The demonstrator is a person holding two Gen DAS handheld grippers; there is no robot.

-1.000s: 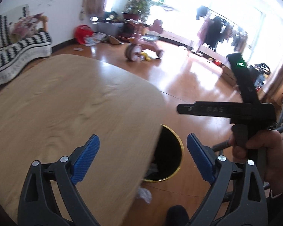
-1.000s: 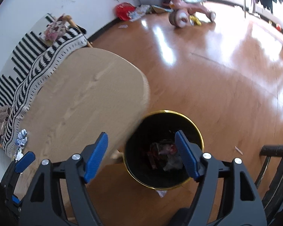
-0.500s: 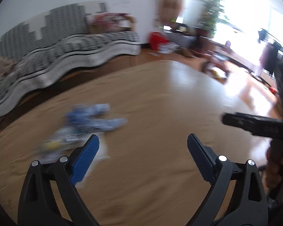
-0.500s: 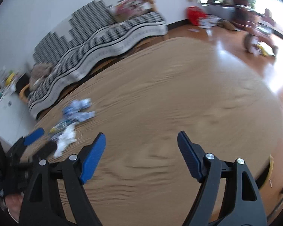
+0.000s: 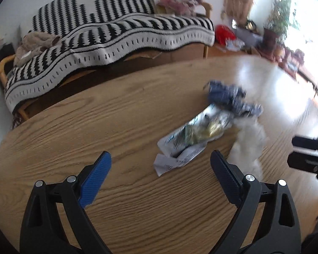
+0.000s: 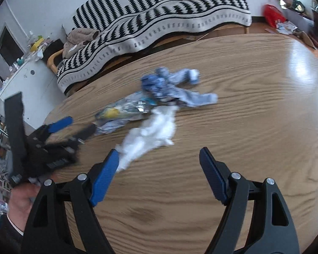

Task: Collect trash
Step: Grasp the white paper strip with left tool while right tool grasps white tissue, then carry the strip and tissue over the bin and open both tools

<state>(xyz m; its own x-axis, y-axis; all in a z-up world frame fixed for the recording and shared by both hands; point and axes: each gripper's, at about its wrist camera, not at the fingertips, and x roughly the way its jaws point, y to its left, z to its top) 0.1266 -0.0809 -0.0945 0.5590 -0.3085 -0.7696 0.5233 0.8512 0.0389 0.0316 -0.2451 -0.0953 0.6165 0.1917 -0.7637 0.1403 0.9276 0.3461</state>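
Observation:
A small heap of trash lies on the oval wooden table (image 5: 74, 131): a crumpled blue wrapper (image 5: 231, 99) (image 6: 169, 86), a silvery packet with yellow print (image 5: 193, 139) (image 6: 120, 114) and a wad of white tissue (image 5: 250, 144) (image 6: 152, 135). My left gripper (image 5: 161, 180) hovers open just short of the packet, nothing between its blue pads. The right gripper (image 6: 159, 175) is open too, and the tissue's near tip lies by its left pad. In the right wrist view the left gripper (image 6: 72, 127) shows at the left edge, a hand around its handle.
A sofa under a black-and-white striped blanket (image 5: 108, 38) (image 6: 159, 21) runs behind the table. A white cabinet (image 6: 25, 80) with clutter stands at the far left. A red bag (image 5: 224, 33) and a potted plant (image 5: 282, 6) stand on the floor at the far right.
Both views have swung from the gold-rimmed black bin beside the table across the tabletop to the trash heap. The heap now lies close in front of both open grippers.

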